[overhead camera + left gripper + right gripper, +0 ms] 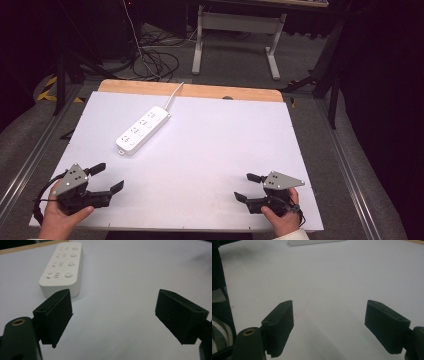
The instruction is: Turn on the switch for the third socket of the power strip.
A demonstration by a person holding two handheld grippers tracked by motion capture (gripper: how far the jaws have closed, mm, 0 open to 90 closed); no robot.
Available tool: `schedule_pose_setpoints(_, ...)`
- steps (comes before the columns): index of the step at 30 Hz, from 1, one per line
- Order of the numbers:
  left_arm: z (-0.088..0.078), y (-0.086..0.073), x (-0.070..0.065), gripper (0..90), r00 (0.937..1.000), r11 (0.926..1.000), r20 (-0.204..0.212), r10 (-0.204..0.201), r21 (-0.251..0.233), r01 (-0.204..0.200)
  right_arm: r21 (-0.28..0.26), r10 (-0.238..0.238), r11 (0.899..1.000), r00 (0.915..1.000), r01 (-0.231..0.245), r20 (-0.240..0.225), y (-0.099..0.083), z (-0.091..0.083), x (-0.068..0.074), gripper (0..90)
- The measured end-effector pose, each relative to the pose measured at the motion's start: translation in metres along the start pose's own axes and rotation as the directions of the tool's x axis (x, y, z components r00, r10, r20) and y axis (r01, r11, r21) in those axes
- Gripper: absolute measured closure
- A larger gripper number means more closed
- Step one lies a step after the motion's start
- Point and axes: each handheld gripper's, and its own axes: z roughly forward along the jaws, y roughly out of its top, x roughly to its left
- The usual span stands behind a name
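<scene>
**Two open grippers and a power strip**

We see a white power strip (142, 130) lying flat on the white surface (210, 150). In the high view it sits in the upper left part of the surface, turned at a slant. Its white cord (173, 95) runs off toward the top, over the wooden edge (190, 91).

Our left gripper (107, 177) is at the lower left of the high view, held in a hand (60, 220). Its jaws are wide apart and hold nothing. It is near the power strip but not touching it. In the left gripper view the power strip (63, 267) is at the upper left, just past the left jaw.

Our right gripper (244, 187) is at the lower right, well apart from the power strip. Its jaws are wide apart too, with nothing between them. In the right gripper view the power strip (314, 242) peeks in at the top edge.
</scene>
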Motion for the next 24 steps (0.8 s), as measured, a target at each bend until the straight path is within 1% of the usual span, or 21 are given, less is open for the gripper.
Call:
schedule_pose_setpoints(1, -0.0001, -0.0033, -0.0022, 14.7, 0.9999, 0.9998, -0.001, 0.015, 0.01, -0.015, 0.001, 0.0, 1.0, 1.0, 0.0, 0.001, -0.0001, -0.0001, 0.0001, 24.0)
schedule_pose_setpoints(2, -0.0001, -0.0066, -0.0036, 14.7, 0.9998, 0.9997, -0.001, 0.018, 0.015, -0.018, 0.001, 0.0, 1.0, 1.0, 0.0, 0.001, -0.0001, -0.0001, 0.0001, 24.0)
schedule_pose_setpoints(4, -0.0001, -0.0106, -0.0048, 14.7, 0.9999, 1.0, 0.014, -0.009, 0.004, 0.009, 0.002, -0.001, 1.0, 1.0, 0.001, -0.001, -0.0002, 0.0003, -0.0003, 24.1)
schedule_pose_setpoints(6, -0.0006, -0.0103, -0.0055, 14.7, 0.9992, 0.9992, 0.019, -0.034, -0.022, 0.034, 0.005, -0.002, 1.0, 1.0, 0.002, -0.001, 0.0, 0.0009, -0.0001, 24.1)
schedule_pose_setpoints(7, -0.0012, -0.009, -0.0051, 14.7, 0.9976, 0.9968, 0.03, -0.063, -0.047, 0.064, 0.004, -0.002, 1.0, 1.0, 0.002, -0.002, 0.0, 0.0011, 0.0001, 24.0)
schedule_pose_setpoints(8, -0.0014, -0.0084, -0.0043, 14.6, 0.9964, 0.9951, 0.037, -0.076, -0.06, 0.078, 0.004, -0.004, 1.0, 1.0, 0.004, -0.002, 0.0001, 0.001, 0.0004, 24.1)
schedule_pose_setpoints(11, -0.0037, -0.0073, -0.0006, 15.1, 0.9943, 0.9903, 0.027, -0.103, -0.091, 0.105, 0.002, -0.003, 1.0, 1.0, 0.003, -0.002, 0.0002, 0.0008, 0.0006, 24.1)
schedule_pose_setpoints(13, -0.0044, -0.008, 0.002, 15.2, 0.9927, 0.9889, 0.023, -0.118, -0.087, 0.12, 0.004, -0.003, 1.0, 1.0, 0.003, -0.002, 0.0002, 0.0011, 0.0006, 24.1)
schedule_pose_setpoints(14, -0.0043, -0.0085, 0.0027, 15.2, 0.9925, 0.9885, 0.022, -0.12, -0.09, 0.121, 0.005, -0.004, 1.0, 1.0, 0.004, -0.004, 0.0002, 0.0014, 0.0005, 24.1)
schedule_pose_setpoints(15, -0.0047, -0.0085, 0.003, 15.2, 0.9935, 0.9895, 0.019, -0.112, -0.089, 0.113, 0.005, -0.004, 1.0, 1.0, 0.004, -0.004, 0.0003, 0.0015, 0.0004, 24.1)
schedule_pose_setpoints(17, -0.0047, -0.0085, 0.0024, 13.9, 0.997, 0.9935, 0.002, -0.078, -0.083, 0.077, 0.005, -0.005, 1.0, 1.0, 0.005, -0.004, 0.0003, 0.0015, 0.0004, 24.1)
schedule_pose_setpoints(20, -0.0035, -0.0082, 0.0001, 13.7, 0.9985, 0.9958, 0.003, -0.054, -0.074, 0.054, 0.005, -0.003, 1.0, 1.0, 0.003, -0.004, 0.0001, 0.0013, 0.0001, 24.1)
schedule_pose_setpoints(21, -0.0034, -0.0078, -0.0002, 13.4, 0.9991, 0.9968, -0.003, -0.042, -0.068, 0.042, 0.006, -0.003, 1.0, 1.0, 0.003, -0.003, 0.0001, 0.0014, 0.0, 24.2)
schedule_pose_setpoints(24, -0.0024, -0.008, -0.0012, 13.5, 0.9993, 0.9969, -0.006, -0.038, -0.069, 0.038, 0.009, -0.004, 1.0, 1.0, 0.004, -0.003, 0.0, 0.0018, -0.0002, 24.4)
